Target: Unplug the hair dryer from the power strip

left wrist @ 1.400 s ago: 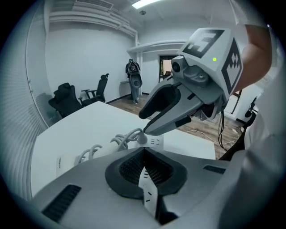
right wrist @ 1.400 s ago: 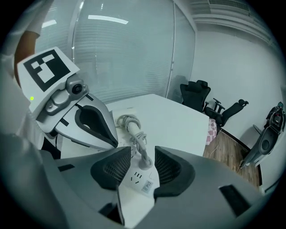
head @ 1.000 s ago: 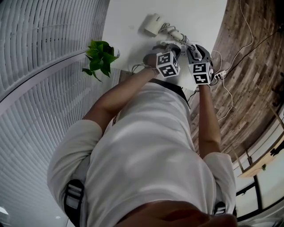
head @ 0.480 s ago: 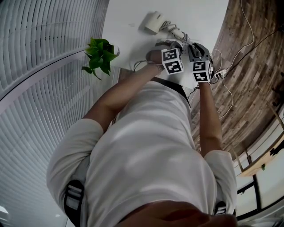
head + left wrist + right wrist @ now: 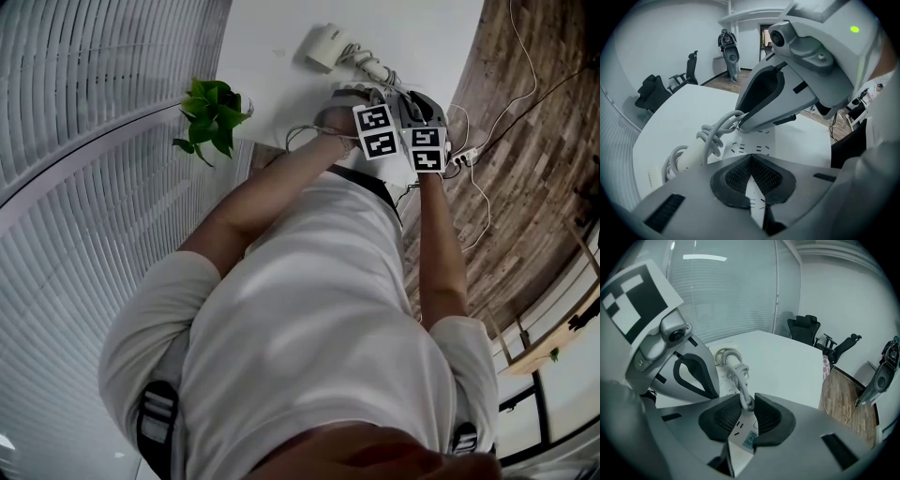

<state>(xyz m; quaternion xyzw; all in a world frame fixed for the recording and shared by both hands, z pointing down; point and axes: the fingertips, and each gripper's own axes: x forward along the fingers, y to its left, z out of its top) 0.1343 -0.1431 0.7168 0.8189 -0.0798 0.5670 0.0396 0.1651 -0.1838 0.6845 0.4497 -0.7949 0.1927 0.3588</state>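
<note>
The plug [image 5: 746,405] sits in the white power strip [image 5: 740,439] on the table [image 5: 684,108], its cord [image 5: 739,376] running to the hair dryer [image 5: 323,47] nearby. The right gripper [image 5: 747,398], whose jaws have just been closing, pinches the plug. The left gripper [image 5: 750,158] has its tips together over the strip.

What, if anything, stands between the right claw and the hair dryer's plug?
Nothing visible does. The right claw has just been closing and has the plug pinched between its pads at the power strip.
</note>
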